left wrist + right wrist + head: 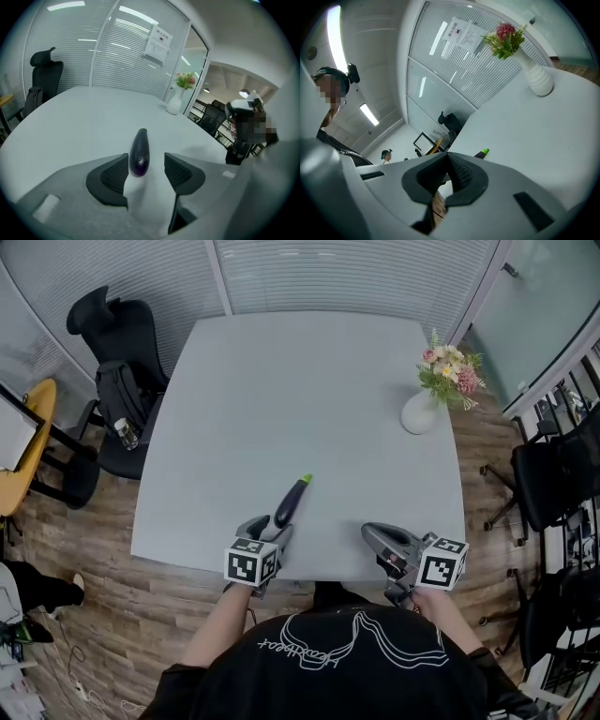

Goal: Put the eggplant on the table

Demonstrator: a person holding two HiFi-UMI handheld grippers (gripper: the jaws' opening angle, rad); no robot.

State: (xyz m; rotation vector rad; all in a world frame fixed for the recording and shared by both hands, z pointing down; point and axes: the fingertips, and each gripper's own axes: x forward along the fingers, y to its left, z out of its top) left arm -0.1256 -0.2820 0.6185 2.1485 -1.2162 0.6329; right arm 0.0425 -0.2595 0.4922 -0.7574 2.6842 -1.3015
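A dark purple eggplant (289, 502) with a green stem lies on the pale grey table (281, 390), near its front edge. My left gripper (269, 525) is open just behind it. In the left gripper view the eggplant's (139, 152) rounded end sits between the two black pads (112, 176), close to the left one, with a clear gap to the right one. My right gripper (368, 532) hovers over the front edge to the right, its jaws shut with nothing in them (449, 161). The eggplant's green stem tip (483, 153) peeks over that gripper's upper jaw.
A white vase of flowers (419, 413) stands at the table's far right. A black office chair (122, 362) with a backpack is at the far left corner, more black chairs (553, 474) on the right, and a yellow table (28, 442) at the far left.
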